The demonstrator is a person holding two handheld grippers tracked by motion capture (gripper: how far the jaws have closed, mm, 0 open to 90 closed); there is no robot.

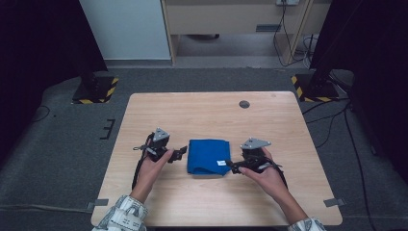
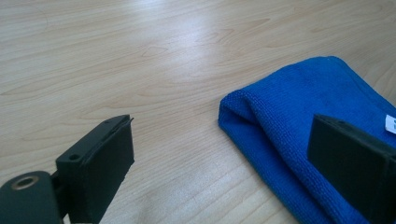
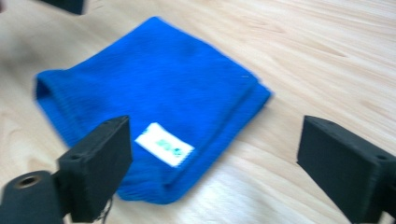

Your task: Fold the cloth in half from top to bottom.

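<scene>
the folded blue cloth [image 1: 209,157] lies flat on the wooden table [image 1: 211,115], between the two grippers. the left gripper [image 1: 179,154] sits just beside the cloth's left edge, jaws apart, nothing between them. the right gripper [image 1: 234,167] is at the cloth's near right corner by the white label [image 3: 164,144], its jaws spread wide with no grip on the cloth.
</scene>
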